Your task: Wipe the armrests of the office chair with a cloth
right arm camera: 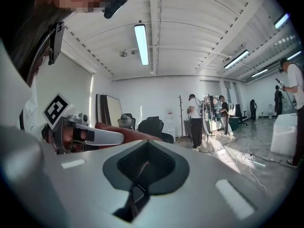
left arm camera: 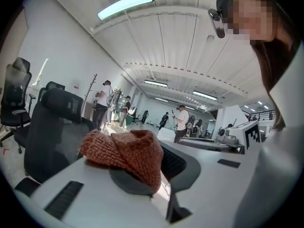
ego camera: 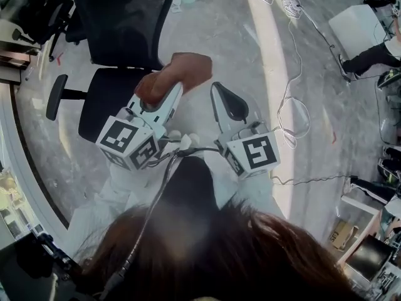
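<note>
A black office chair stands on the floor ahead of me, its left armrest sticking out to the side. My left gripper is shut on a reddish-brown knitted cloth, which hangs over the right edge of the seat. The right armrest is hidden under it. In the left gripper view the cloth bunches over the jaws of that left gripper, with the chair behind. My right gripper is held beside the cloth, shut and empty. It looks out into the room.
More black chairs stand at the far left. Cables trail over the grey floor to the right. A white box and a person's leg are at the far right. Several people stand in the background.
</note>
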